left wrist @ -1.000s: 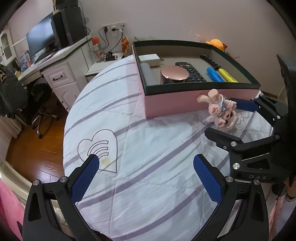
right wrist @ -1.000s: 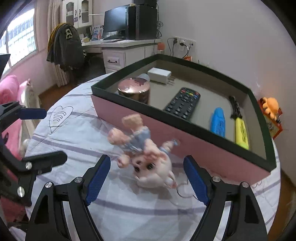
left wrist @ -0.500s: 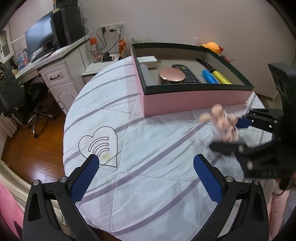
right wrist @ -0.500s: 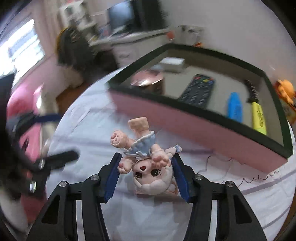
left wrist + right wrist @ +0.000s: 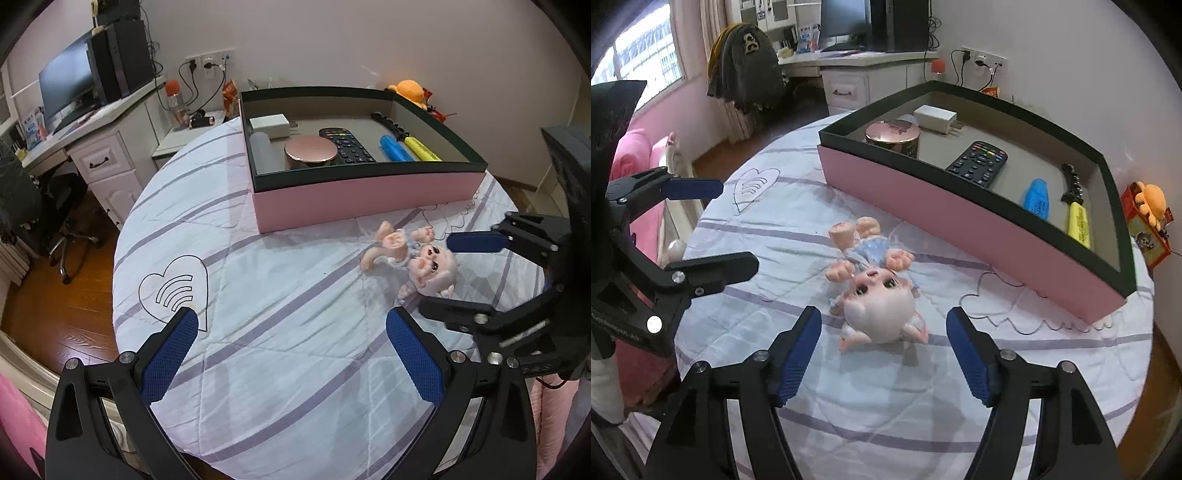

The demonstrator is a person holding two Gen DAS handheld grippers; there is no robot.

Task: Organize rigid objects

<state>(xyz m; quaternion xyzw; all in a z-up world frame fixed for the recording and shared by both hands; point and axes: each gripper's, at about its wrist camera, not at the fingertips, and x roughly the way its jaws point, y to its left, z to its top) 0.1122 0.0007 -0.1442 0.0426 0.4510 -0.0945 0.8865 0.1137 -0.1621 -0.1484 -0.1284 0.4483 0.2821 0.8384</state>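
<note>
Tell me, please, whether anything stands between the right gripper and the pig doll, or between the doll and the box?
Nothing visible lies between the right gripper and the pig doll; its jaws, which have just been opening, flank the head without touching. Toward the box, only the near pink wall must be cleared.

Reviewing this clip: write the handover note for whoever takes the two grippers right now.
Right gripper: open, jaws just reopened; pig doll lies between the pads, not gripped.
Left gripper: open, nothing between its pads.
Doll is on the bedspread, outside the pink box.
Done: remote, blue marker, yellow marker, charger and round tin are boxed.
Left: grip the doll, box it.
</note>
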